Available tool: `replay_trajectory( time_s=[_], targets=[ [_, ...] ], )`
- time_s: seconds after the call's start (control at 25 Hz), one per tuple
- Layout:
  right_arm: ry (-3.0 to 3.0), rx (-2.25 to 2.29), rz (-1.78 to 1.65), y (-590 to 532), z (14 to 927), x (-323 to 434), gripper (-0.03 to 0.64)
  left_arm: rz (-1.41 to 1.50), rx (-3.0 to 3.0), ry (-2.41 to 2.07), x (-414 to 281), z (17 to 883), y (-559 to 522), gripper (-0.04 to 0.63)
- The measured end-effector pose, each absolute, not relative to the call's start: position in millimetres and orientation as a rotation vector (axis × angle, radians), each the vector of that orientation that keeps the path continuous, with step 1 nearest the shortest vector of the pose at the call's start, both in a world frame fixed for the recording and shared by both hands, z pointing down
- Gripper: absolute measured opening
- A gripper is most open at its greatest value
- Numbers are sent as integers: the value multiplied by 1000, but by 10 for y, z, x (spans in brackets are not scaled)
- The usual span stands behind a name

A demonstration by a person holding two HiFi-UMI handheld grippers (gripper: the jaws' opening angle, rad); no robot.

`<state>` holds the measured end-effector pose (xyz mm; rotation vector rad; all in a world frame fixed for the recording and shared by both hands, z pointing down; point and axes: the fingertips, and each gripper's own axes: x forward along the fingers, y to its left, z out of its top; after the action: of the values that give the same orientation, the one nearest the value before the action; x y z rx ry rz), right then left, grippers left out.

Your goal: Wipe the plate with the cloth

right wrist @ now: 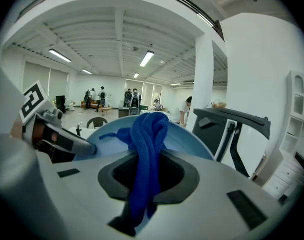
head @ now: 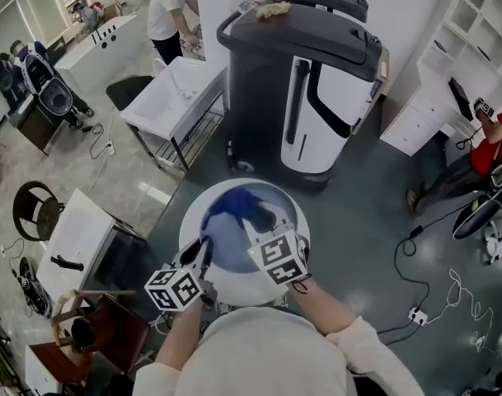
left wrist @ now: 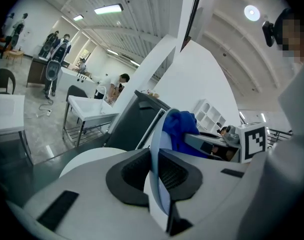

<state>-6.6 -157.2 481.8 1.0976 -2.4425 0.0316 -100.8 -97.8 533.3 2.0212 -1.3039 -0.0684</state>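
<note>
A pale blue plate (head: 232, 254) is held tilted over the round white table (head: 194, 214). My left gripper (head: 204, 256) is shut on the plate's near-left rim. In the left gripper view the plate (left wrist: 159, 151) stands edge-on between the pads. My right gripper (head: 260, 220) is shut on a bunched blue cloth (head: 236, 204) that lies against the plate's face. In the right gripper view the cloth (right wrist: 146, 149) hangs from the jaws in front of the plate (right wrist: 191, 140), with the left gripper (right wrist: 53, 136) at the left. The cloth (left wrist: 180, 128) and the right gripper (left wrist: 226, 146) also show in the left gripper view.
A tall dark grey and white machine (head: 310, 81) stands just behind the table. A white trolley table (head: 173, 97) is at the back left, a low white cabinet (head: 80, 239) at the left. Cables (head: 415, 250) run over the floor at the right. People stand farther off.
</note>
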Motion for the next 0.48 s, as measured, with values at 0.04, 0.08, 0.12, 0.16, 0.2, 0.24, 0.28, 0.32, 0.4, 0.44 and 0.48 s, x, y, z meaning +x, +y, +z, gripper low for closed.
replay_trajectory(
  time_s=[0.04, 0.08, 0.12, 0.16, 0.2, 0.24, 0.28, 0.32, 0.4, 0.44, 0.48],
  targets=[
    [-2451, 1060, 34, -1508, 4858, -141, 84, -76, 2014, -1308, -1023, 5336, -990, 48],
    [-2456, 1025, 39, -1439, 4908, -198, 84, -84, 2008, -1314, -1044, 5335, -1002, 48],
    [-2457, 992, 48, -1369, 4965, -236, 84, -94, 2002, -1321, -1068, 5332, -1017, 48],
    [-2455, 964, 59, -1302, 5028, -257, 84, -105, 1995, -1327, -1097, 5324, -1034, 48],
    [-2448, 942, 73, -1240, 5096, -265, 84, -118, 1988, -1335, -1131, 5314, -1054, 48],
    [-2439, 926, 90, -1187, 5167, -262, 84, -131, 1981, -1344, -1170, 5304, -1073, 48],
    [-2427, 917, 108, -1142, 5238, -246, 84, -144, 1974, -1352, -1212, 5294, -1092, 48],
    [-2413, 915, 127, -1109, 5303, -214, 84, -154, 1968, -1360, -1252, 5288, -1107, 48],
    [-2385, 938, 163, -1090, 5398, -91, 84, -165, 1963, -1369, -1303, 5285, -1126, 48],
    [-2371, 960, 176, -1105, 5421, -9, 84, -165, 1962, -1369, -1311, 5291, -1128, 48],
    [-2357, 987, 185, -1135, 5430, 82, 84, -163, 1961, -1368, -1309, 5300, -1126, 48]
  ],
)
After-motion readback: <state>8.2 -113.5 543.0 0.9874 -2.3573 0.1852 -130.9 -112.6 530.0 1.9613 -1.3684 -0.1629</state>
